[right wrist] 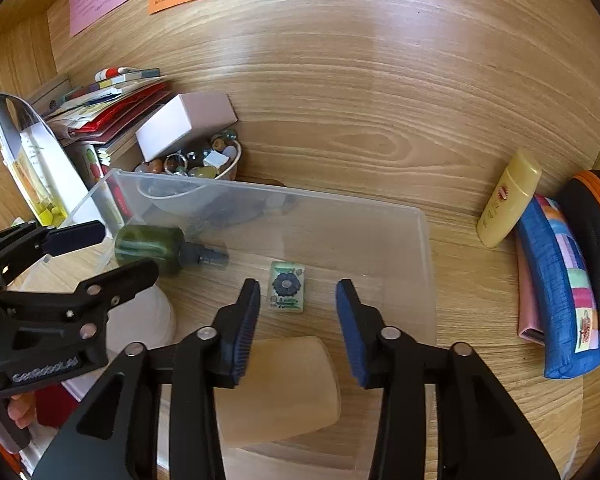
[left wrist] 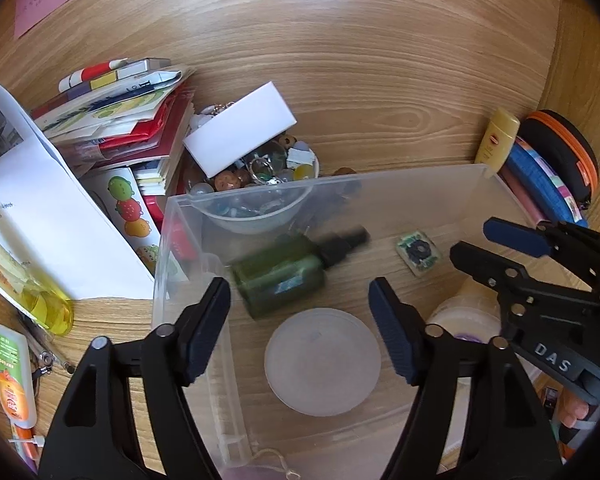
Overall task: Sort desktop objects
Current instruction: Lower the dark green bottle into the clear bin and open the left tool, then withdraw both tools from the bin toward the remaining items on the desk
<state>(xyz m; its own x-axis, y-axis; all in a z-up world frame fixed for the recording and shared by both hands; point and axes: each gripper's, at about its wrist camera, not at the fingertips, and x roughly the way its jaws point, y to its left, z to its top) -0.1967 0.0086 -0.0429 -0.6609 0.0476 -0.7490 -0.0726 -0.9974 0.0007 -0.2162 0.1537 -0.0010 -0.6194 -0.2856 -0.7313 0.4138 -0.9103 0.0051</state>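
Green spray bottle (left wrist: pixel 284 270) on its side inside clear plastic bin (left wrist: pixel 420 174), black nozzle toward far wall (blurred in both views). Beside it in bin: small flower-printed tile (right wrist: pixel 287 287), frosted round lid (left wrist: pixel 323 361), pale cup (right wrist: pixel 276 388). Left gripper (left wrist: pixel 300 328) over bin, jaws wide, holding nothing. Right gripper (right wrist: pixel 298 326) likewise wide and empty, above tile. Outside bin: bowl of trinkets (left wrist: pixel 260 184) under white box (left wrist: pixel 240 134), stacked books (left wrist: pixel 116 120), yellow tube (right wrist: pixel 508 200), blue pouch (right wrist: pixel 560 292).

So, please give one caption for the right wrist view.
Open right gripper hovers over clear bin containing green bottle and small tile.
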